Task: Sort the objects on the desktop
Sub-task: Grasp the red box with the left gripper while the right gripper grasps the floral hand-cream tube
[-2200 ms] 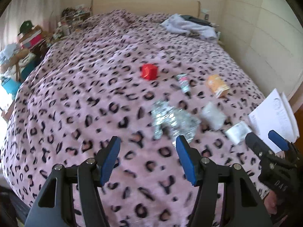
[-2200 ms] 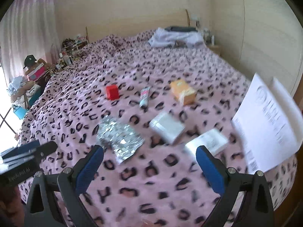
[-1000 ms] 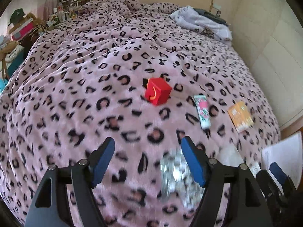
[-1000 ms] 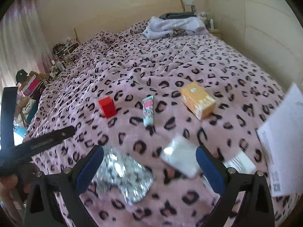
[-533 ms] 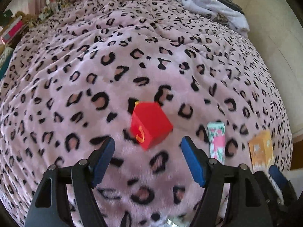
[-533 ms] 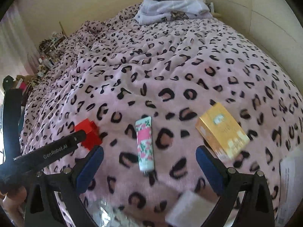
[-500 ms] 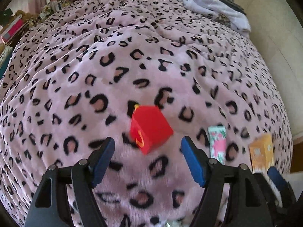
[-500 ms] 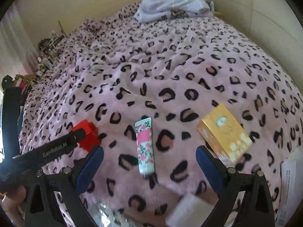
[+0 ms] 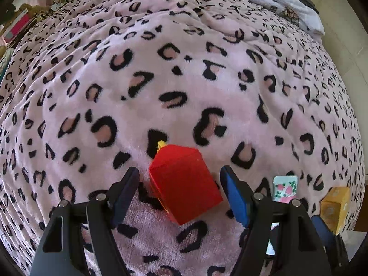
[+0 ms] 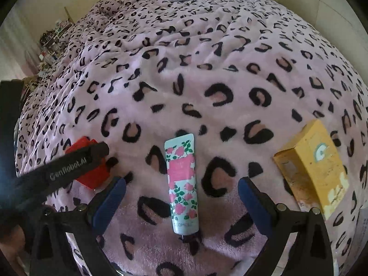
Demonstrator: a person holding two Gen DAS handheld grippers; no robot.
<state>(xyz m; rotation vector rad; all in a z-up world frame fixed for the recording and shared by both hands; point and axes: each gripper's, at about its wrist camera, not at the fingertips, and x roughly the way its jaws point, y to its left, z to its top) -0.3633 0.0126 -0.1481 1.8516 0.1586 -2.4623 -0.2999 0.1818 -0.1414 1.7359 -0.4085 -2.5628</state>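
A: On the leopard-print blanket (image 9: 184, 80), your red carton (image 9: 184, 184), floral tube (image 10: 182, 184) and yellow box (image 10: 312, 168) lie apart in a row; no sorted group shows, so progress can't be judged.

B: Jaws?

A: Your left gripper (image 9: 179, 191) gapes wide around the carton at 6 o'clock, not pinching. Your right gripper (image 10: 181, 197) gapes astride the tube, holding nothing.

Both wrist fisheyes look steeply down and forward, close over the leopard-print bed (image 9: 184, 80), the left one nearest the red box (image 9: 184, 184), both sharing box, floral tube (image 10: 182, 184) and yellow carton (image 10: 315, 168).
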